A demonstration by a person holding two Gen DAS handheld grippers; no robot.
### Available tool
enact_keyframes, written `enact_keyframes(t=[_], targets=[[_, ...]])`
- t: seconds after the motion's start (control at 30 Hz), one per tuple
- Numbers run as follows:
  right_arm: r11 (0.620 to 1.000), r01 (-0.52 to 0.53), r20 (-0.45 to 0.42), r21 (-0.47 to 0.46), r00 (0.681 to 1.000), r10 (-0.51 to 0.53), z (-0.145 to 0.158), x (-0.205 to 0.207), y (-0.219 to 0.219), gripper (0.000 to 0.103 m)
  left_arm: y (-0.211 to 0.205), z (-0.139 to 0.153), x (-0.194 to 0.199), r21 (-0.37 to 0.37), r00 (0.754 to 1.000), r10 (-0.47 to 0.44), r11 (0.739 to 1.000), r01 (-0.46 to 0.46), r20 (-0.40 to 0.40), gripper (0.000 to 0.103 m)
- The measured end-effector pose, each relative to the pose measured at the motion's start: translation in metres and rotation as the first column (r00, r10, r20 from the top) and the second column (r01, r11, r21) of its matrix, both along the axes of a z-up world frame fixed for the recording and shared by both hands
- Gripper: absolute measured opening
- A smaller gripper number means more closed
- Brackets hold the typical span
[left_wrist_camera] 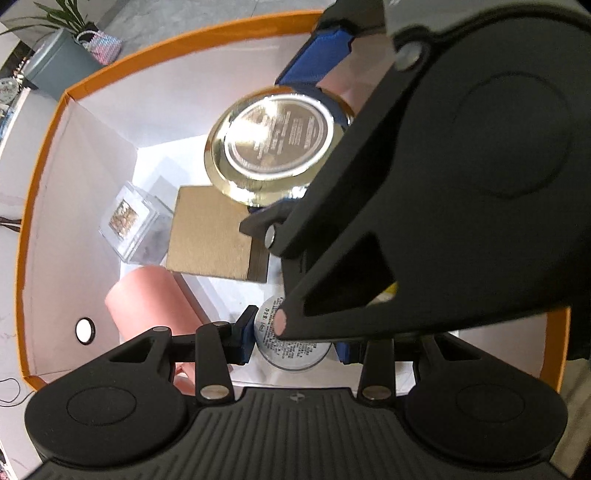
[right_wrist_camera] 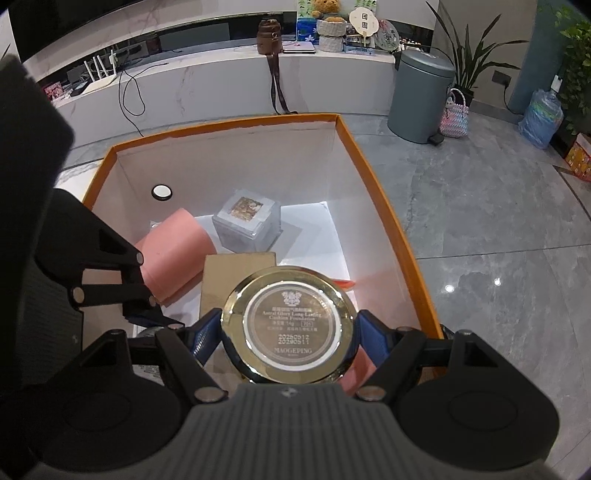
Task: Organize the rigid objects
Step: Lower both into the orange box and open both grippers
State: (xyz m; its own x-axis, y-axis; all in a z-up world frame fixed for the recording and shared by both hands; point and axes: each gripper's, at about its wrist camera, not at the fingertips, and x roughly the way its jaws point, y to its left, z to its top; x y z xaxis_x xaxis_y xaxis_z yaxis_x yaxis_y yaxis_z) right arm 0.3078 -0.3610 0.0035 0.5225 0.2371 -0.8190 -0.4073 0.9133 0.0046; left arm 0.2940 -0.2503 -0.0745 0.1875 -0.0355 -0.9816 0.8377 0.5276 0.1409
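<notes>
- Tools both hang inside the orange-rimmed white cardboard box (right_wrist_camera: pixel 384 206) — the collection bin.
- Right tool (right_wrist_camera: pixel 290 341) pinches the round gold cushion-foundation compact (right_wrist_camera: pixel 291 326) by its rim, label up, above the brown card box (right_wrist_camera: pixel 236 273).
- Left tool (left_wrist_camera: pixel 293 343) clamps a small round clear-lidded printed jar (left_wrist_camera: pixel 295 350), low, likely for release.

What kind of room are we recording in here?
Likely a home living room: a long white marble-look media console with a teddy bear and trinkets, a grey-green pedal bin, potted plants and a polished grey tile floor.
</notes>
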Motion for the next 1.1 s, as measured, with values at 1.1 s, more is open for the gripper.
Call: enact_keyframes(t=[1.1], targets=[[0.999,0.02,0.019,-0.028,1.0,-0.02,0.01,0.0,0.006,0.081,0.012,0.021,0.017,-0.047,0.999,0.034,0.998,-0.033,0.037,0.056]])
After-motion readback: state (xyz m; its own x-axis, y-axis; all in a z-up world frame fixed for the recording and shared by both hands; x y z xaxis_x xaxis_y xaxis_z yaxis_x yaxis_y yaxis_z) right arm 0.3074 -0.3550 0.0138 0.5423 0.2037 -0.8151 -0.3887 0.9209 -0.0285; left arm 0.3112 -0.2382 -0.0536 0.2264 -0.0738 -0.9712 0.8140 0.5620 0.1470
